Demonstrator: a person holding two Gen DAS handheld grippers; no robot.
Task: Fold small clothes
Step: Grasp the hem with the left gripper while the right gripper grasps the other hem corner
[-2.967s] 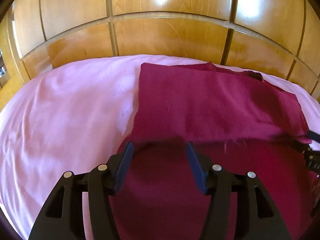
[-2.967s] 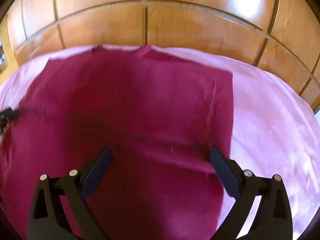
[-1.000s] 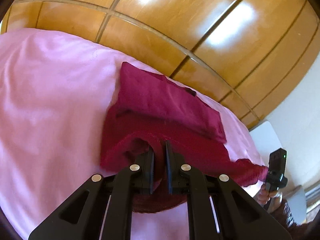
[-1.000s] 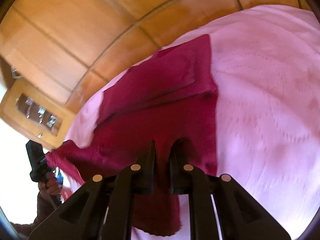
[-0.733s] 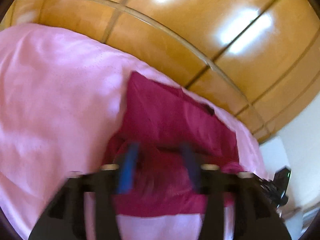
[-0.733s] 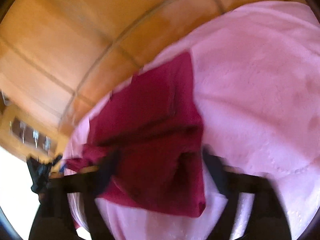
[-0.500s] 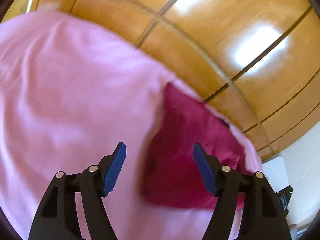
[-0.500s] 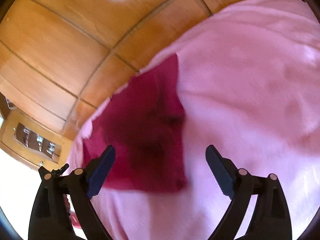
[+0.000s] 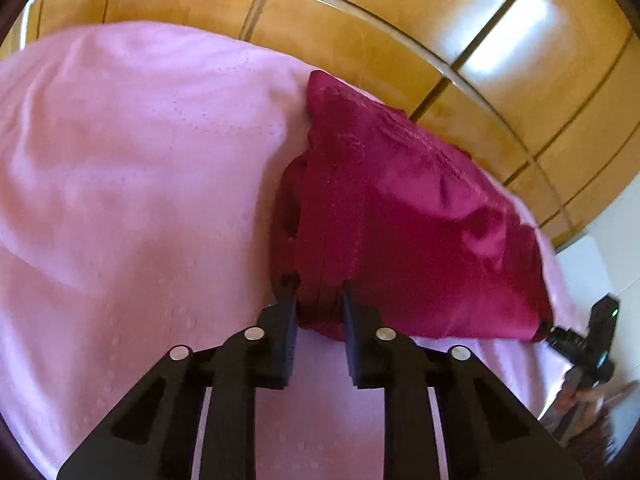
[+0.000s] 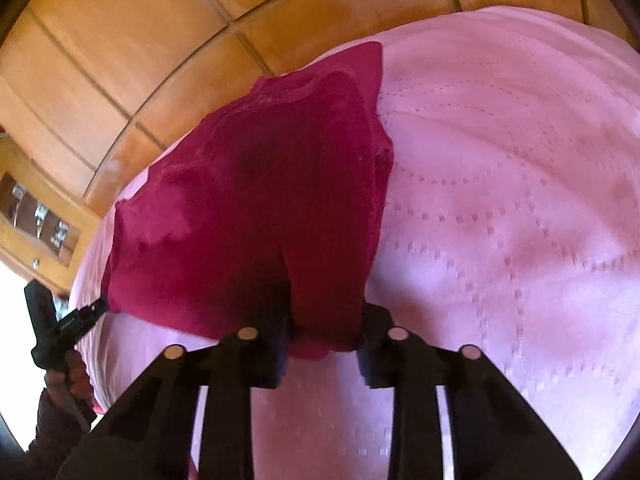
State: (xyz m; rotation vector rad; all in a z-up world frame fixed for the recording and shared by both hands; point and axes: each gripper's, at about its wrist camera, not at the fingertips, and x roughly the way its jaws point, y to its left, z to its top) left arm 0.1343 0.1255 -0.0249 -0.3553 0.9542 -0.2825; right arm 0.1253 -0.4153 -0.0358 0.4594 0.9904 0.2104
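A maroon garment (image 9: 400, 220) lies folded into a thick pad on the pink bedspread (image 9: 140, 200). My left gripper (image 9: 316, 296) pinches its near left corner; its jaws are closing with bunched cloth filling the gap. In the right wrist view the same garment (image 10: 260, 200) fills the middle. There my right gripper (image 10: 324, 320) is on the near right corner, its jaws closing with cloth packed between them. Each view shows the other gripper at the garment's far corner, the right gripper (image 9: 548, 330) and the left gripper (image 10: 100, 304).
Glossy wooden panels (image 9: 360, 20) rise right behind the bed. A wooden cabinet with metal handles (image 10: 40, 216) stands at the left. A person's hand (image 10: 68, 376) holds the left tool. A white wall (image 9: 616, 240) shows at the right. Bedspread (image 10: 520, 200) stretches right of the garment.
A second ago both grippers held the lifted cloth shut. They laid it over, opened wide and let go, then sank and closed on the near corners of the folded garment.
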